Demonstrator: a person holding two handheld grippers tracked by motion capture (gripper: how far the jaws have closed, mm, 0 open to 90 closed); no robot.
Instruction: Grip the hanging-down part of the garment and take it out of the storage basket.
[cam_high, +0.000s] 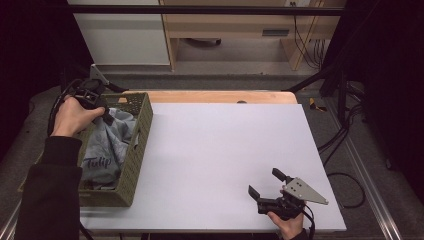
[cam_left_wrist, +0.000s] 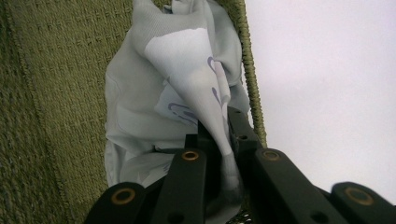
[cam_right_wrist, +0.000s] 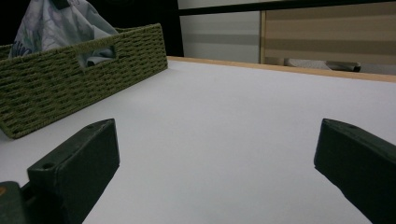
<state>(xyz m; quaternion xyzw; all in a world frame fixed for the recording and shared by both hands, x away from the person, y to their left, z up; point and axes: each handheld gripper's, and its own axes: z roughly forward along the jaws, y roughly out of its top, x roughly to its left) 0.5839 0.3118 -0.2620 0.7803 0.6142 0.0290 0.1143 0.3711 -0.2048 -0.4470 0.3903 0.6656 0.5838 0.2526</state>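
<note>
Left hand: the person's left hand (cam_high: 75, 116) comes up the left edge of the high view in a dark sleeve (cam_high: 50, 190), forearm nearly straight up the frame, wrist bent so the knuckles face up.
Left gripper: the black left gripper (cam_high: 106, 117) points down and to the right into the basket at the upper left of the frame; its cable loops off behind the hand.
Left gripper state: its jaws are pinched on a gathered fold of cloth, which runs down between them in the left gripper view (cam_left_wrist: 219, 158).
Cloth: a pale grey crumpled fabric with purple lettering (cam_high: 107, 145) lies in the basket, a peak of it drawn up at the gripper; in the left gripper view (cam_left_wrist: 187, 84) it sits against the woven wall.
Basket: an olive-green woven rectangular basket (cam_high: 136, 155) stands on the left part of the bench, at the upper left of the right gripper view (cam_right_wrist: 56, 84).
Right hand: the right hand (cam_high: 287, 222) enters at the bottom right of the high view, low over the bench.
Right gripper: the black right gripper with a grey three-cornered plate (cam_high: 264, 183) aims up and left, well apart from the basket.
Right gripper state: its jaws stand wide apart with nothing between them, seen at the two lower corners of the right gripper view (cam_right_wrist: 215, 163).
Bench: a white flat-topped bench with a wooden far edge (cam_high: 220, 150).
</note>
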